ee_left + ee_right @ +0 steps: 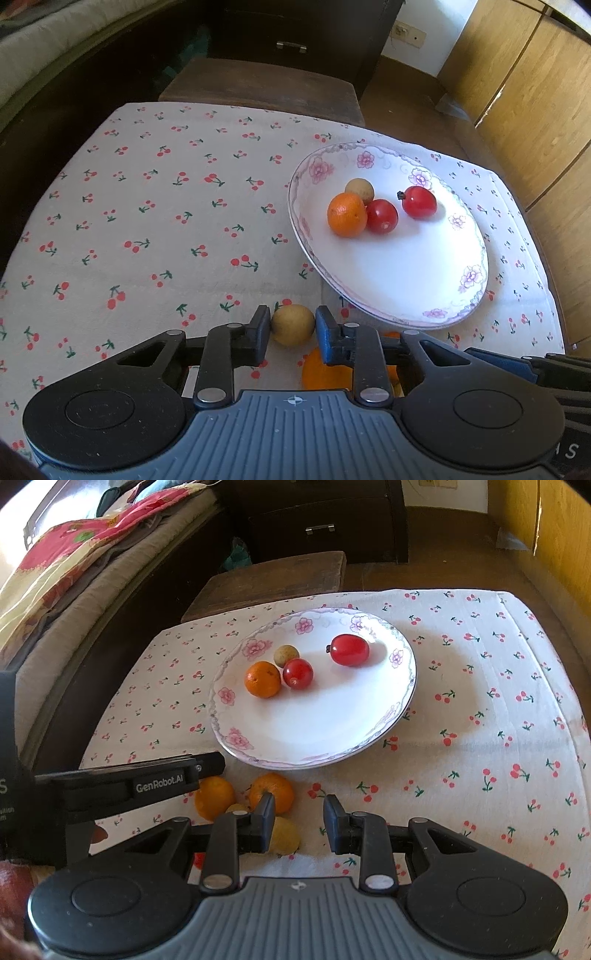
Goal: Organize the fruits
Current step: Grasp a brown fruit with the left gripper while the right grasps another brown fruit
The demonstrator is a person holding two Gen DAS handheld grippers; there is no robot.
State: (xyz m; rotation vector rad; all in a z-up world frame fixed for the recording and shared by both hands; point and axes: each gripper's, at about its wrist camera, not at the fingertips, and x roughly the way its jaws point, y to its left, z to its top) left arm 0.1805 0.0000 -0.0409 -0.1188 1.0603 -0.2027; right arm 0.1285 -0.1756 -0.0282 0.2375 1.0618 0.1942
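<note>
A white flowered plate (436, 273) (321, 734) holds an orange (346, 215) (262, 679), a small tan fruit (359, 189) (286, 654) and two red fruits (419, 202) (349, 649). My left gripper (292, 325) is open, its fingers on either side of a tan round fruit (293, 325) on the cloth; an orange (325, 373) lies under its right finger. My right gripper (300, 812) is open and empty above the cloth. Beside its left finger lie two oranges (273, 790) and a yellow fruit (284, 836). The left gripper's body (147, 779) reaches in from the left.
The table has a cherry-print cloth (155, 221) (491, 716). A dark wooden stool (266, 88) (269, 579) stands behind it, with a dark drawer cabinet (325, 520) beyond. A bed with bedding (74, 561) is at the left, wooden cupboards (535, 92) at the right.
</note>
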